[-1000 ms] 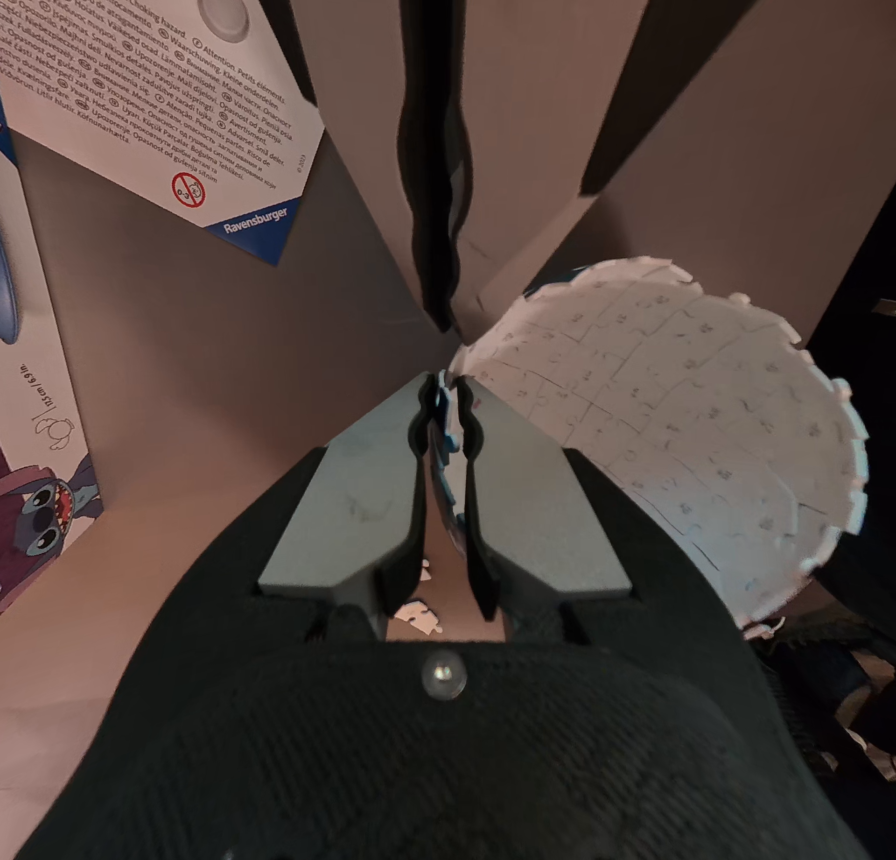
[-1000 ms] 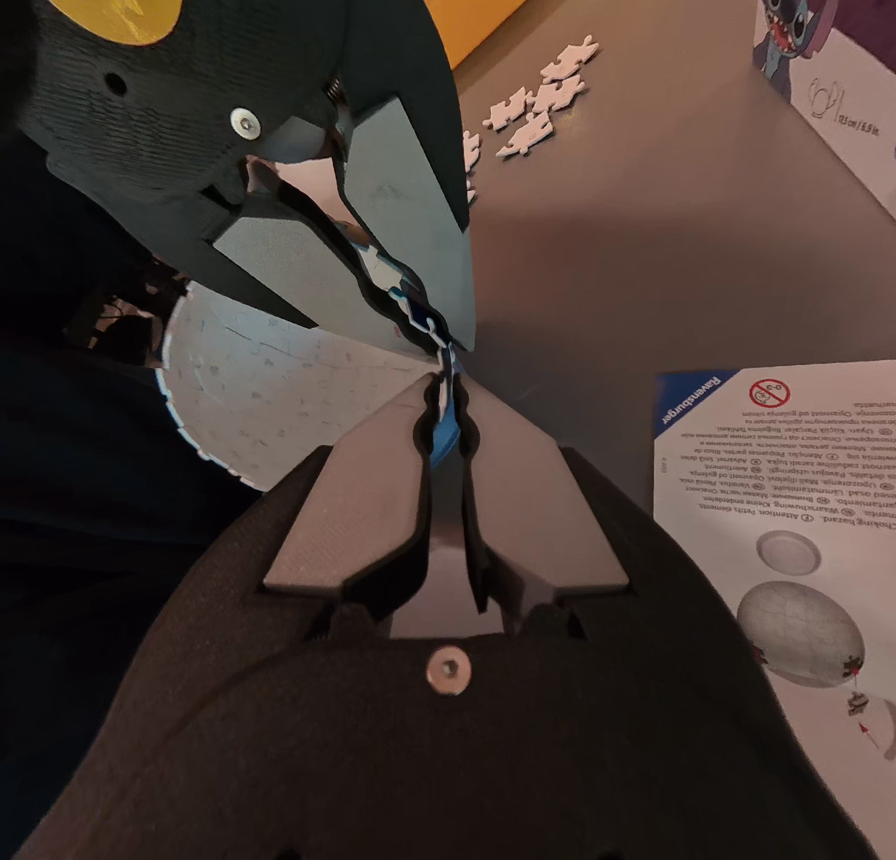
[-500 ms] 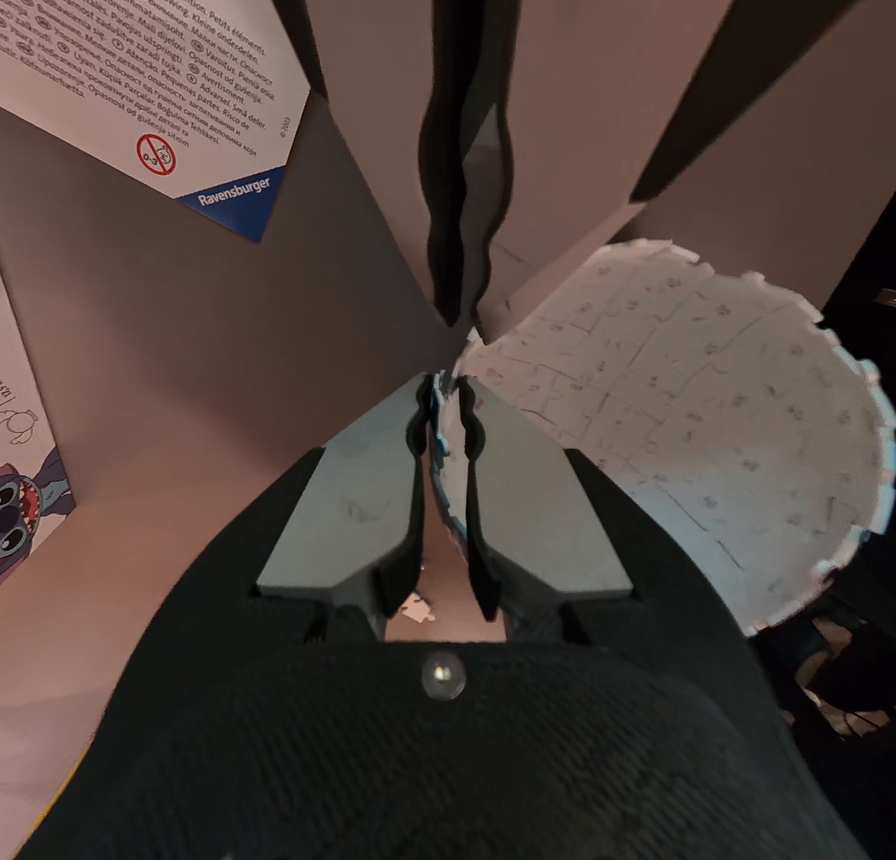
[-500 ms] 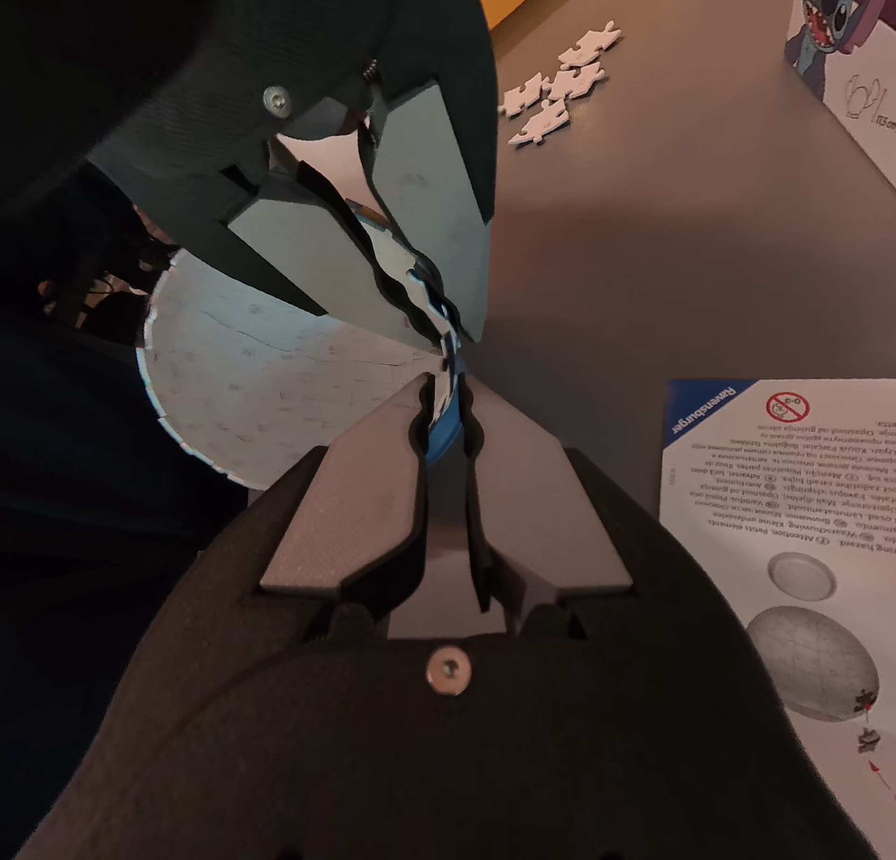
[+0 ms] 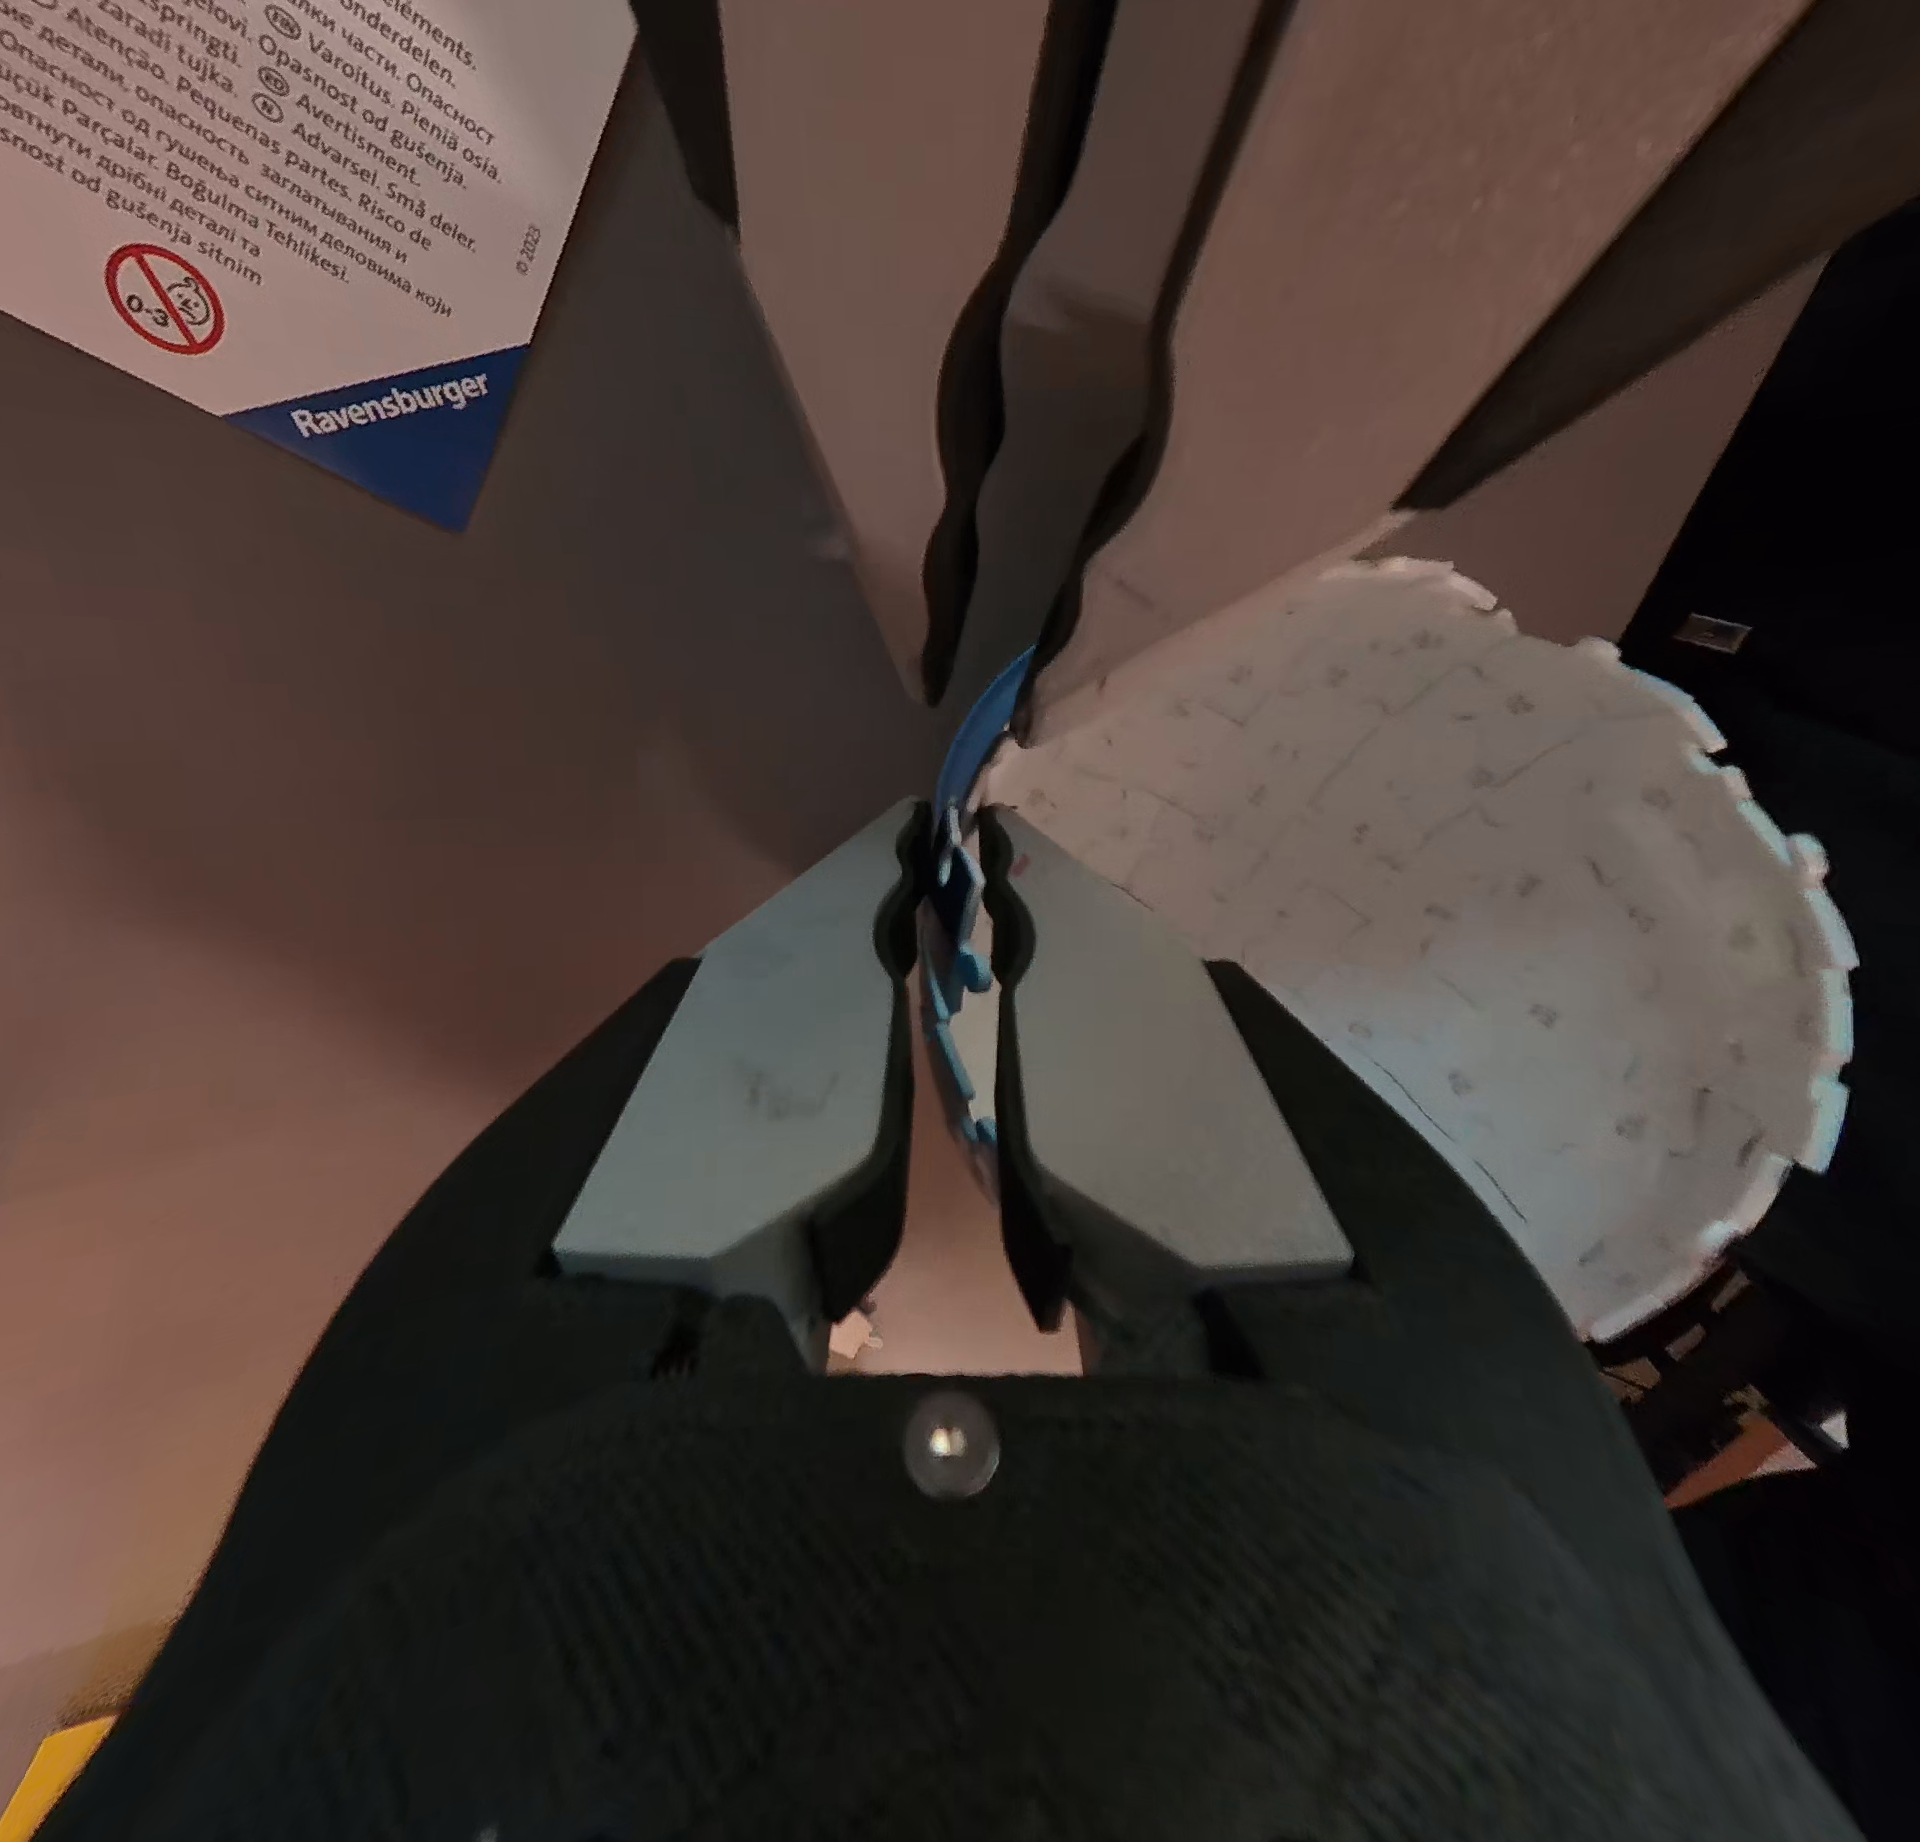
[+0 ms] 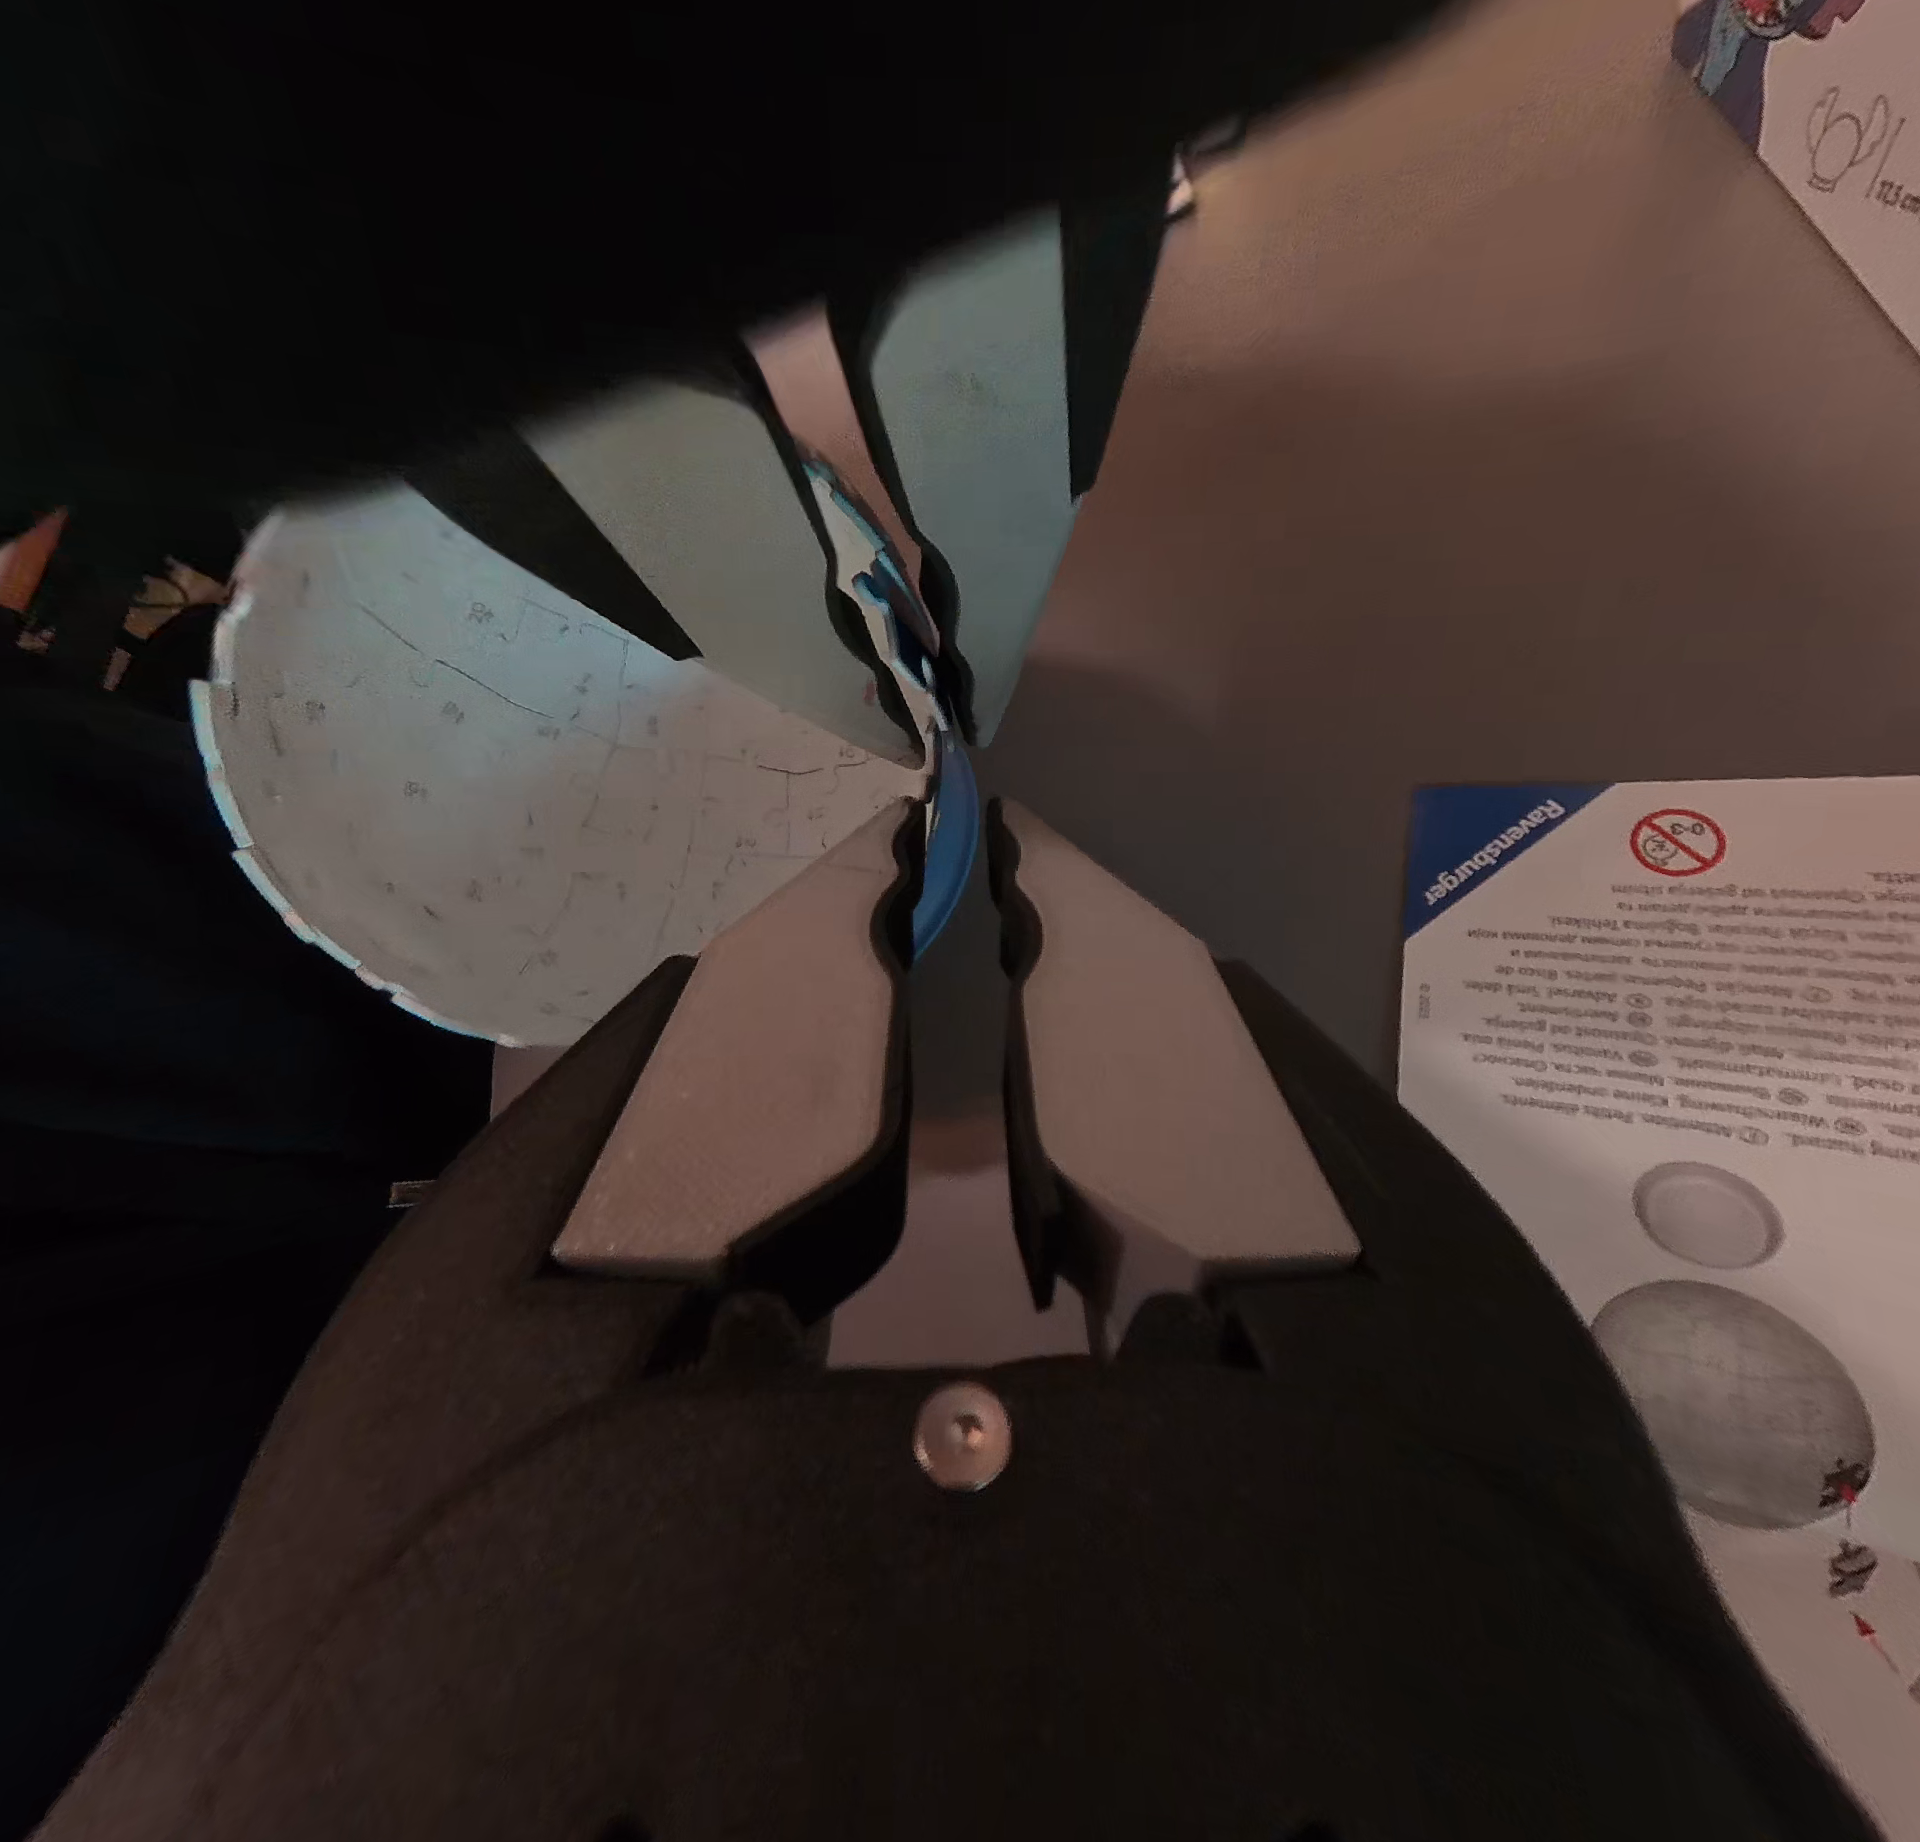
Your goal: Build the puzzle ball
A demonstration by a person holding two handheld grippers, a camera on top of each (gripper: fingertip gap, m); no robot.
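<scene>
The half-built puzzle ball [image 5: 1455,909] is a white shell with a blue outside, held in the air with its hollow facing me. It also shows in the right wrist view [image 6: 468,805]. My left gripper [image 5: 951,826] is shut on the shell's blue rim. My right gripper [image 6: 951,816] faces it tip to tip. Its jaws are slightly apart around the same rim, which lies against the left finger with a gap on the other side. Each gripper shows in the other's view: the right one [image 5: 982,680] and the left one [image 6: 940,701].
A white instruction sheet [image 5: 260,130] lies on the grey table [image 5: 416,805]; it also shows in the right wrist view [image 6: 1662,961]. The puzzle box [image 6: 1818,78] stands at the far right. A loose white piece [image 5: 854,1337] lies below my left gripper. The grippers are tip to tip, or close to it.
My right gripper's jaws have spread a little and loosened on the rim. Both grippers have moved closer together, and the shell has turned slightly.
</scene>
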